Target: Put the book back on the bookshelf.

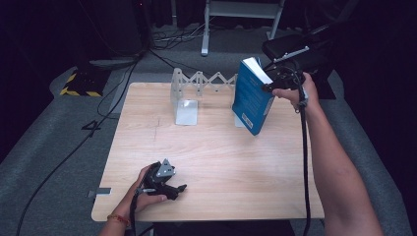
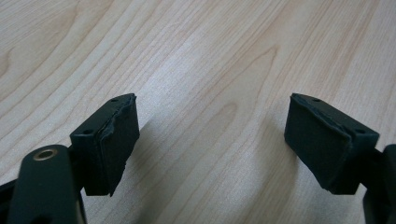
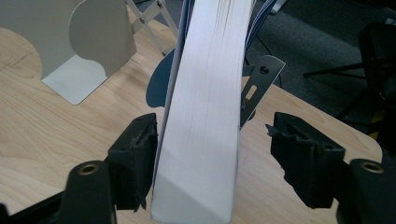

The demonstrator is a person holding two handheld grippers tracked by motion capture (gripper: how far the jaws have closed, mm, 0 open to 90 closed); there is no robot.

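One blue book (image 1: 252,98) stands tilted at the right of the high view beside the bookend rack (image 1: 187,96); the right hand-held gripper (image 3: 212,149) gapes around it, unclamped; it may topple; the left hand-held gripper (image 2: 212,140) is wide, empty.

A light wooden table (image 1: 206,147) stands on grey carpet (image 1: 49,147) in a dim room whose edges fall into darkness. Black cables (image 1: 113,93) trail across the floor past a yellow-and-black striped block (image 1: 78,84) at the far left. Behind the table the white legs of a frame (image 1: 206,29) rise, with a dark chair (image 1: 295,49) to the right.
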